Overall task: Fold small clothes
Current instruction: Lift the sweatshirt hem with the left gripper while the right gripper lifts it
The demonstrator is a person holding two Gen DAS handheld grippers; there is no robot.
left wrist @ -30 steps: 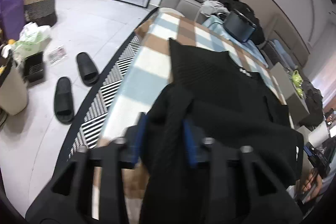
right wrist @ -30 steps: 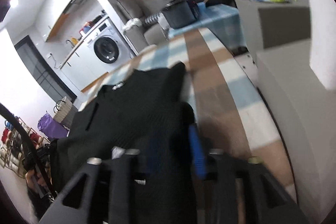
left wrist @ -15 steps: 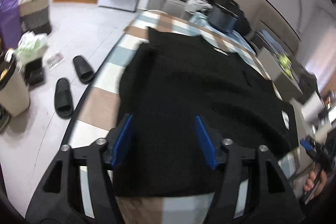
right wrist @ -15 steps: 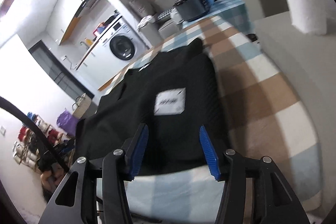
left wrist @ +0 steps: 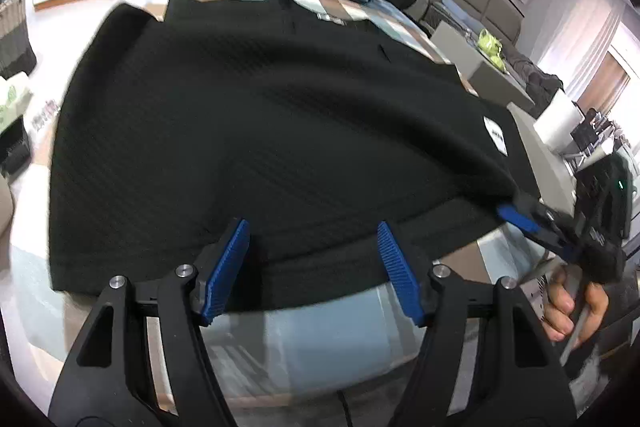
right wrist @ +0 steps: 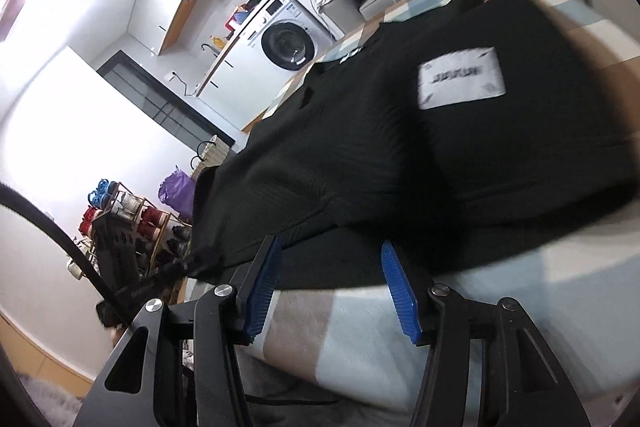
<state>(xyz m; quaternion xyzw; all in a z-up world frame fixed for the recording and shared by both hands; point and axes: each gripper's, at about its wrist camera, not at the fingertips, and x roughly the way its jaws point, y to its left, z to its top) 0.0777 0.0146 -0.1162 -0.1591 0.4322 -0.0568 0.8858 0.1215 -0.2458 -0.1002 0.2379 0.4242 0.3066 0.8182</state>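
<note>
The black knit garment (left wrist: 280,115) lies spread mid-frame on the checked desk (left wrist: 320,327). Left gripper (left wrist: 312,267) and right gripper (right wrist: 332,287) have just opened, fingers empty. Risk: the near hem, dropped wrinkled, could fold crooked.

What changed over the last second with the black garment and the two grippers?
Both grippers let go. A second ago each was clamped on a bunched fold of the black garment; the jaws have just been opening, and the left gripper and right gripper now stand open at its near hem, pads clear of it. The garment has dropped and lies spread flat. The checked cloth beneath stayed put.
</note>
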